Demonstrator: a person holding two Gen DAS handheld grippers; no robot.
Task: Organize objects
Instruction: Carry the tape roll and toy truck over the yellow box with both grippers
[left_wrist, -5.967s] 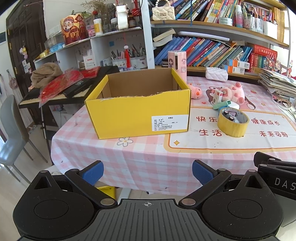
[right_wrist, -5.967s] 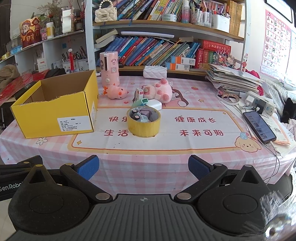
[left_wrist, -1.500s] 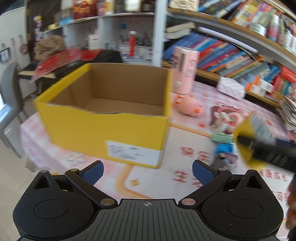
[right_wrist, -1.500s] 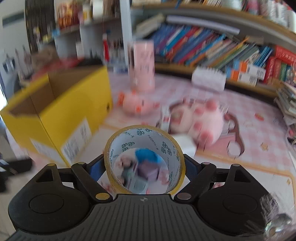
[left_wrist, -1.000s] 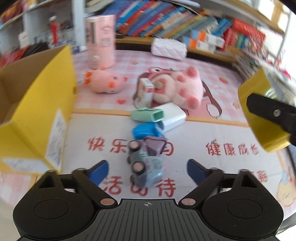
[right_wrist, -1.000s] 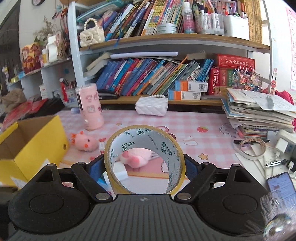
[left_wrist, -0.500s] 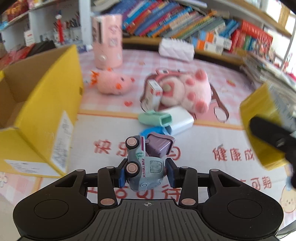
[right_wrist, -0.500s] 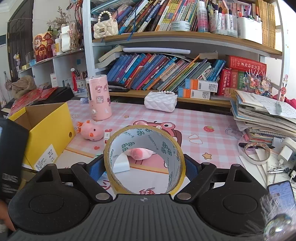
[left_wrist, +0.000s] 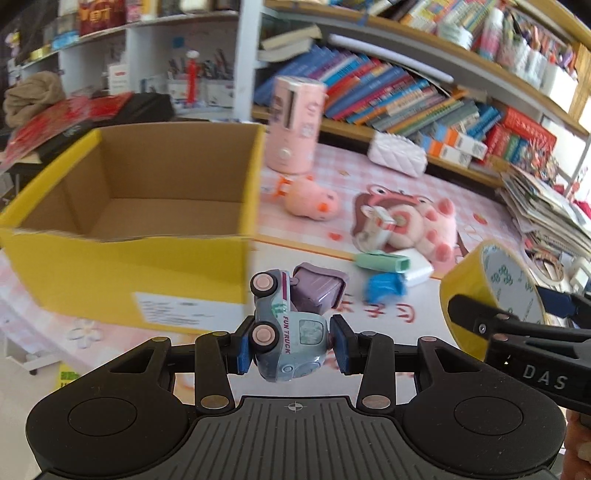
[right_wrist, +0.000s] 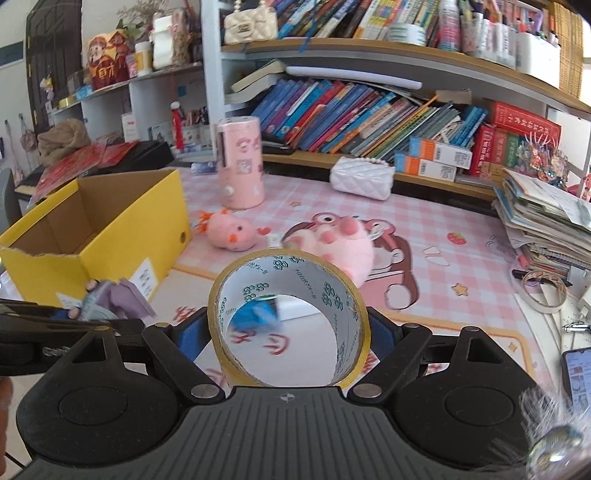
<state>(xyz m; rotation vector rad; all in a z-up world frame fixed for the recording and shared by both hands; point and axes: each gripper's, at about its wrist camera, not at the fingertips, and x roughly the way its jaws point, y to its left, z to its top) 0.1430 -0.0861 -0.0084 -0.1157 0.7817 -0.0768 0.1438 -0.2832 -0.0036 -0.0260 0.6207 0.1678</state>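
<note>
The left wrist view looks straight into the box: plain brown card inside, glossy yellow outside, a white label on the near wall, its near rim torn. The right wrist view sees that box only from the side. Right of the box, the left gripper is clamped on a pale blue plastic toy truck with pink wheels and a mauve bin, held off the table. Farther right, the right gripper stands wide, its blue pads pressed on a roll of yellow tape, a hollow ring printed inside. Only the right view shows the phone at the far right.
</note>
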